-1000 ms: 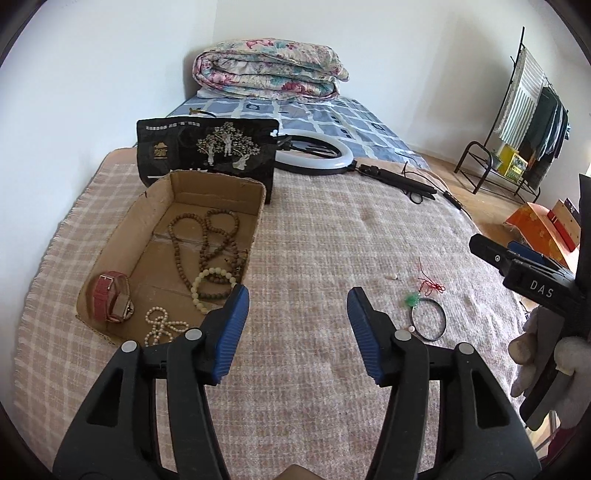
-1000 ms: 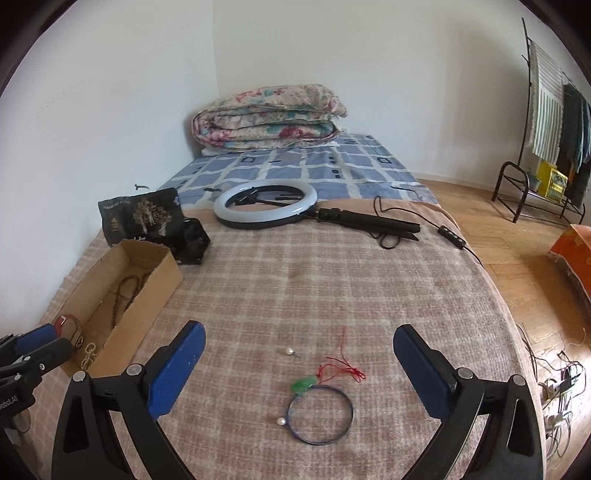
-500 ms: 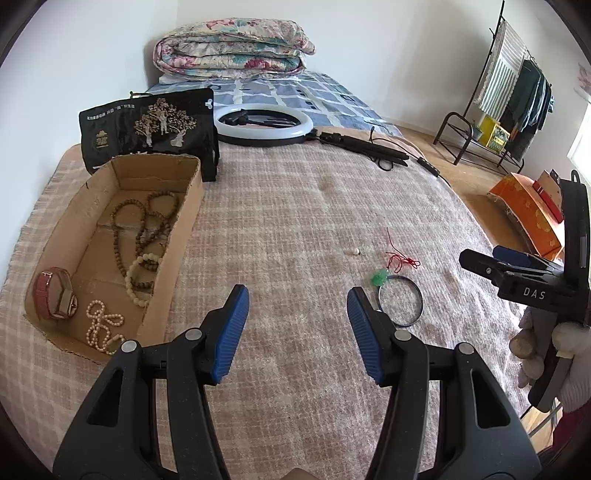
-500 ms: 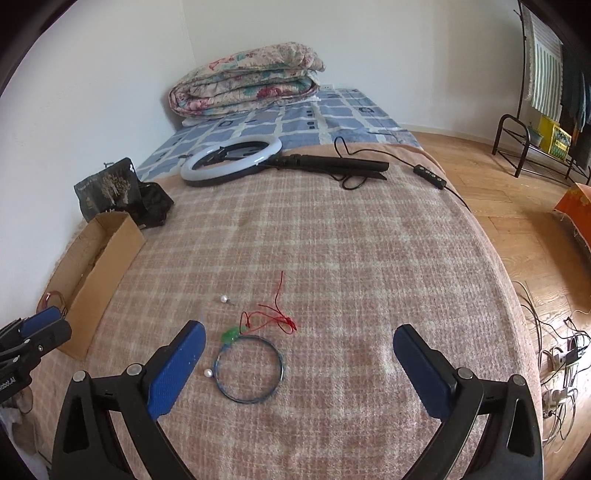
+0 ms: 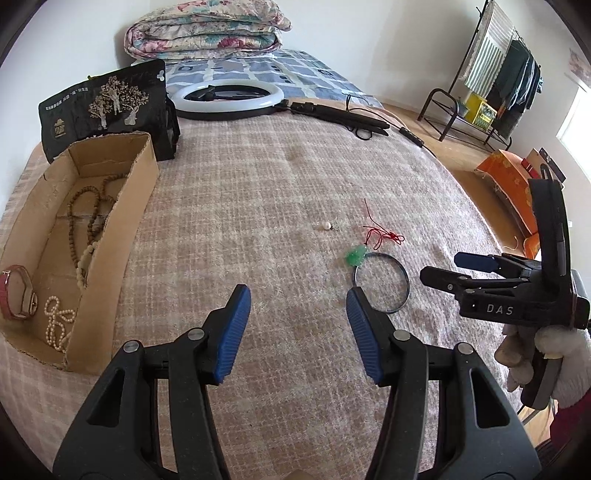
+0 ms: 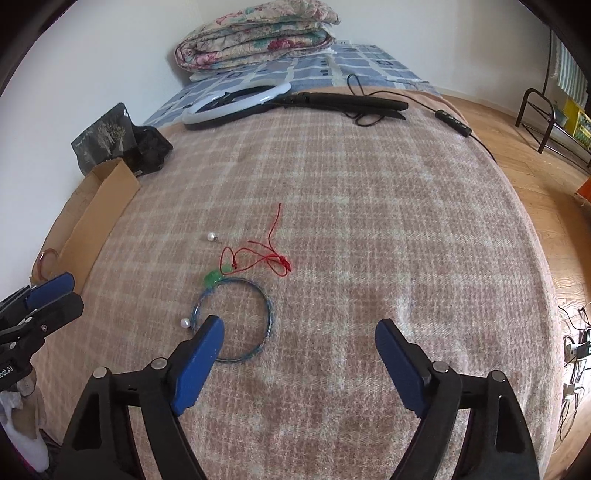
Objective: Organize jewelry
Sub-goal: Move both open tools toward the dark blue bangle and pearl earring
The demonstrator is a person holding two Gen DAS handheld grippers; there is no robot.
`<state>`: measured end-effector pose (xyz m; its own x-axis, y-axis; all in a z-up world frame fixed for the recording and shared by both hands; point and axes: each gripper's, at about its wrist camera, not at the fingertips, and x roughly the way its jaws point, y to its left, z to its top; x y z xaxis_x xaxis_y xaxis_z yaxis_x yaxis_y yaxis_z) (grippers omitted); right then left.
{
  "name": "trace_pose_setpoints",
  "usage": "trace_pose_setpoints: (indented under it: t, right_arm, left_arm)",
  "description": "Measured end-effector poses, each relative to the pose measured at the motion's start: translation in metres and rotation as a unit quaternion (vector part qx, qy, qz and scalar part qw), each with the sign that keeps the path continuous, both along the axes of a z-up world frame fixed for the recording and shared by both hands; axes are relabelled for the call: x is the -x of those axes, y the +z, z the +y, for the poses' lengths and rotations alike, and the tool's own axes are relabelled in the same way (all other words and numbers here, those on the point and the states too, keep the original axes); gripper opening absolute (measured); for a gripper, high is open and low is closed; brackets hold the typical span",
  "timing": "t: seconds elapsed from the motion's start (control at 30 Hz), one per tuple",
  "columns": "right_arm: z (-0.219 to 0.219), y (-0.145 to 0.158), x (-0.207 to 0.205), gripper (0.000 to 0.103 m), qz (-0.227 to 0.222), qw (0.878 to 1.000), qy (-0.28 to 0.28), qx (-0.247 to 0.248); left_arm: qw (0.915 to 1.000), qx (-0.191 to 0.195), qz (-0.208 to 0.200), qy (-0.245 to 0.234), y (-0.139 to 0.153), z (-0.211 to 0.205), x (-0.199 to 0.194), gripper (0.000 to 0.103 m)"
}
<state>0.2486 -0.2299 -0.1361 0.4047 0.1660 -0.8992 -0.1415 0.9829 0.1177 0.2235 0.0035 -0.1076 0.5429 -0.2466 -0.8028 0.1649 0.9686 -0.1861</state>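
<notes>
The bed (image 5: 295, 177) carries everything, under a pink-and-cream checked blanket (image 6: 369, 206). A folded floral quilt (image 5: 207, 29) lies at its far end, against the wall. In front of the quilt lie a ring light (image 5: 229, 100) and its black stand (image 6: 347, 101), with a cable running off to the right.

On the left side of the bed sits an open cardboard box (image 5: 122, 229). It holds brown bead strings (image 5: 92, 210), a pearl string (image 5: 55, 325) and a red watch (image 5: 16, 291). A black printed bag (image 5: 103, 107) stands just beyond the box.

The left tool (image 5: 297, 328) hovers over bare blanket near the box. Its blue pads stand about half apart, closing slightly, with nothing between them.

The right tool (image 6: 297, 356) points down at the blanket, to the right of the left tool. Its jaws are wide and closing, gripping nothing. A gloved hand (image 5: 543, 354) holds it, seen from the left camera.

The loose jewelry lies mid-bed, right of the box. A blue bangle (image 6: 234, 321) lies flat, its near-left rim just at the right tool's left pad; whether they touch I cannot tell. A green pendant (image 6: 213, 277) on a red cord (image 6: 258, 254) rests at the bangle's far rim. One pearl (image 6: 184, 324) sits just left of the bangle; another pearl (image 6: 211, 236) lies farther off.
</notes>
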Motion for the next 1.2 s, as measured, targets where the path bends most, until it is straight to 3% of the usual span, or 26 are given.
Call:
trace_pose_setpoints:
  t: [0.23, 0.37, 0.43, 0.53, 0.67, 0.9, 0.97, 1.03, 1.2]
  right_arm:
    - [0.008, -0.024, -0.006, 0.063, 0.027, 0.999, 0.015, 0.024]
    - [0.009, -0.026, -0.006, 0.059, 0.025, 0.999, 0.018, 0.037]
    - [0.008, -0.025, -0.006, 0.053, 0.023, 0.999, 0.018, 0.042]
    - [0.003, -0.025, -0.007, 0.044, 0.027, 0.999, 0.010, 0.039]
    - [-0.010, -0.020, -0.008, 0.047, 0.033, 0.998, -0.016, -0.050]
    - [0.006, -0.024, -0.009, 0.051, 0.026, 0.999, 0.015, -0.010]
    - [0.011, -0.025, -0.009, 0.052, 0.022, 0.999, 0.023, 0.003]
    - [0.015, -0.026, -0.009, 0.052, 0.021, 0.999, 0.028, 0.016]
    - [0.018, -0.029, -0.009, 0.045, 0.020, 0.998, 0.034, 0.049]
  left_arm:
    - [1.0000, 0.002, 0.009, -0.002, -0.008, -0.003, -0.005, 0.053]
    - [0.9999, 0.004, 0.014, -0.003, -0.014, -0.006, -0.009, 0.052]
    - [0.9998, 0.004, 0.016, -0.006, -0.017, -0.009, -0.011, 0.046]
    - [0.9998, 0.003, 0.020, -0.009, -0.020, -0.013, -0.013, 0.046]
    - [0.9997, 0.004, 0.021, -0.011, -0.022, -0.019, -0.014, 0.046]
    - [0.9996, -0.001, 0.021, -0.016, -0.024, -0.024, -0.015, 0.046]
    - [0.9996, -0.001, 0.021, -0.017, -0.024, -0.024, -0.015, 0.038]
    - [0.9996, -0.002, 0.023, -0.018, -0.026, -0.024, -0.015, 0.037]
    - [0.9995, -0.001, 0.025, -0.019, -0.028, -0.024, -0.016, 0.032]
